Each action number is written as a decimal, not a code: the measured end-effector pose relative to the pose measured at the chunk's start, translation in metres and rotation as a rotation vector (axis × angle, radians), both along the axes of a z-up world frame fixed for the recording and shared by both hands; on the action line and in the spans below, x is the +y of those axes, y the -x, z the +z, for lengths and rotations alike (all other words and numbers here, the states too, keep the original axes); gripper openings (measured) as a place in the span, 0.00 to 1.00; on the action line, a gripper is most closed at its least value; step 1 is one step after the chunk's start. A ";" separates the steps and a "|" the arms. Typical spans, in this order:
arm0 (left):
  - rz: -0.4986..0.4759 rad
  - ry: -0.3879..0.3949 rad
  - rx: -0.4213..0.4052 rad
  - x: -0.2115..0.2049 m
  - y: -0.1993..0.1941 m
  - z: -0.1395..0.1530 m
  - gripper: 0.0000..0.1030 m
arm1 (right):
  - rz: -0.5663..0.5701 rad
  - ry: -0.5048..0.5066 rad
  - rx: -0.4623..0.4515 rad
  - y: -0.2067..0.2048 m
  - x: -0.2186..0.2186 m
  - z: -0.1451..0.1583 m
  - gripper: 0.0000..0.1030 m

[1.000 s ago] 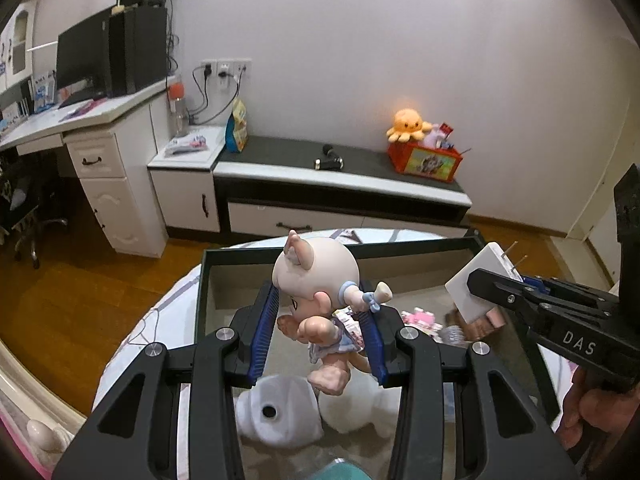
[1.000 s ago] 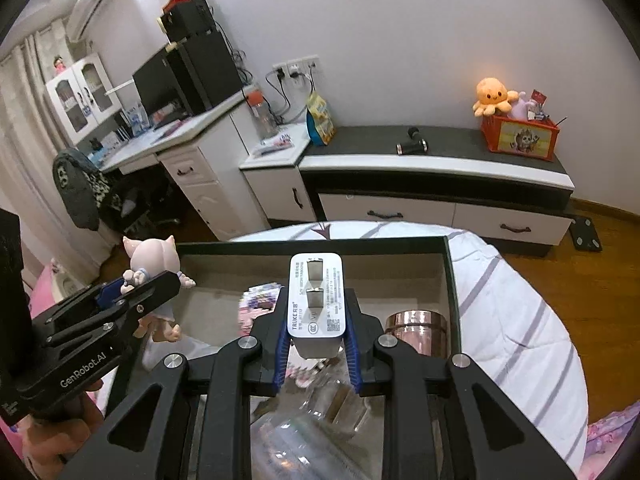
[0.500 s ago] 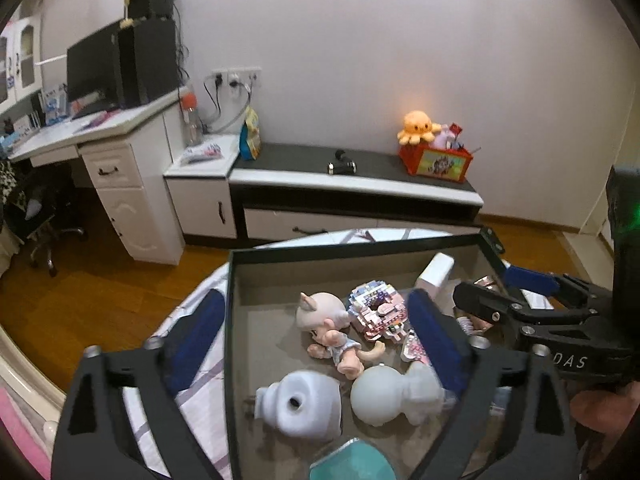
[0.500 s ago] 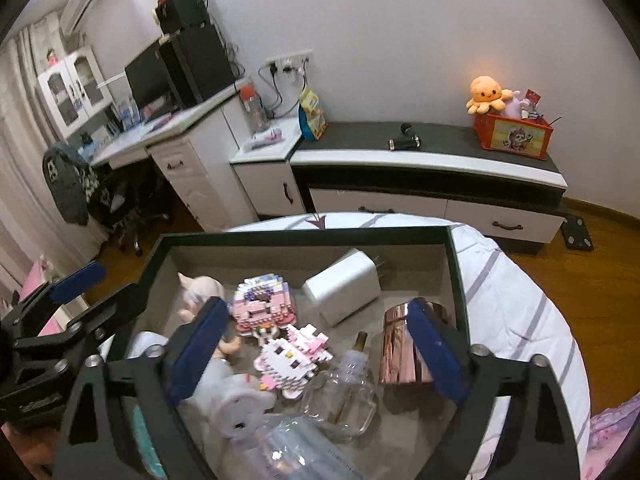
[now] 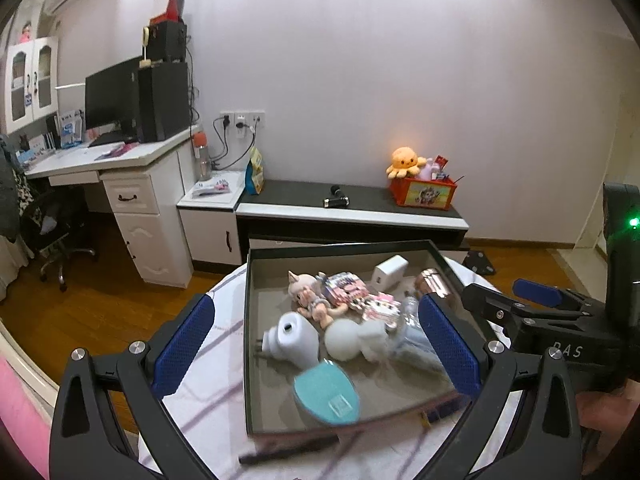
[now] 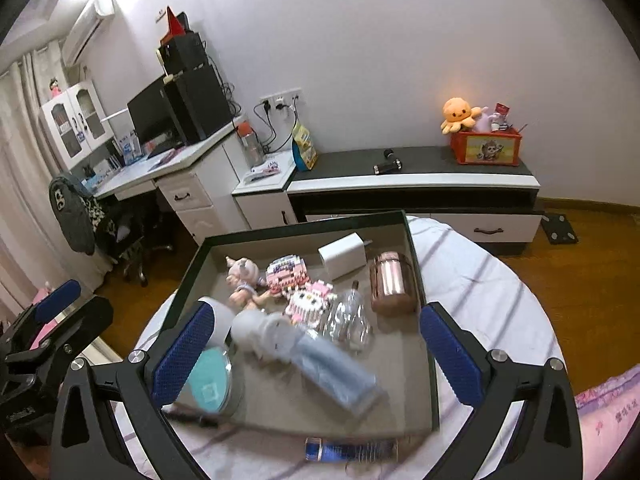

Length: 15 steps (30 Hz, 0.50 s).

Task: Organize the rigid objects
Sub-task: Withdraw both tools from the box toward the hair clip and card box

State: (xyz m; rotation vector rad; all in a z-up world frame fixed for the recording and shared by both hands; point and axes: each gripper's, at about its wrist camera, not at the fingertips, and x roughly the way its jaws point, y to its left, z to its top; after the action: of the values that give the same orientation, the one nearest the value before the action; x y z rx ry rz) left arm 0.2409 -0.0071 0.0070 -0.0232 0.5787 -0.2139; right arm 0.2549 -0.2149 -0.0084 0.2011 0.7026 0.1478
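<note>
Inside the dark tray (image 6: pixel 422 304) on the round table (image 6: pixel 500 300), the pig doll (image 5: pixel 308 294) and white charger (image 6: pixel 342 255) lie apart, ahead of both grippers. Left gripper (image 5: pixel 316 344) and right gripper (image 6: pixel 316 344) hold nothing, jaws spread wide.
</note>
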 end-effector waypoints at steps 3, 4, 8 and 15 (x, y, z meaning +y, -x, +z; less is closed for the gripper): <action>-0.002 0.003 -0.017 0.000 0.025 0.008 1.00 | -0.006 -0.005 -0.019 0.019 0.000 0.006 1.00; -0.001 0.004 -0.020 0.000 0.032 0.010 1.00 | -0.009 -0.004 -0.027 0.027 -0.001 0.008 1.00; 0.003 0.004 -0.049 0.000 0.063 0.018 1.00 | -0.024 -0.001 -0.058 0.059 -0.005 0.018 1.00; 0.015 -0.006 -0.101 -0.004 0.120 0.027 1.00 | -0.036 0.033 -0.119 0.116 -0.001 0.035 1.00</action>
State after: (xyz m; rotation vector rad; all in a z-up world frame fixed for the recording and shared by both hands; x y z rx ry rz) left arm 0.1209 -0.0106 0.0336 -0.0107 0.4787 -0.1975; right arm 0.1389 -0.2160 0.0263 0.1715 0.5820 0.1128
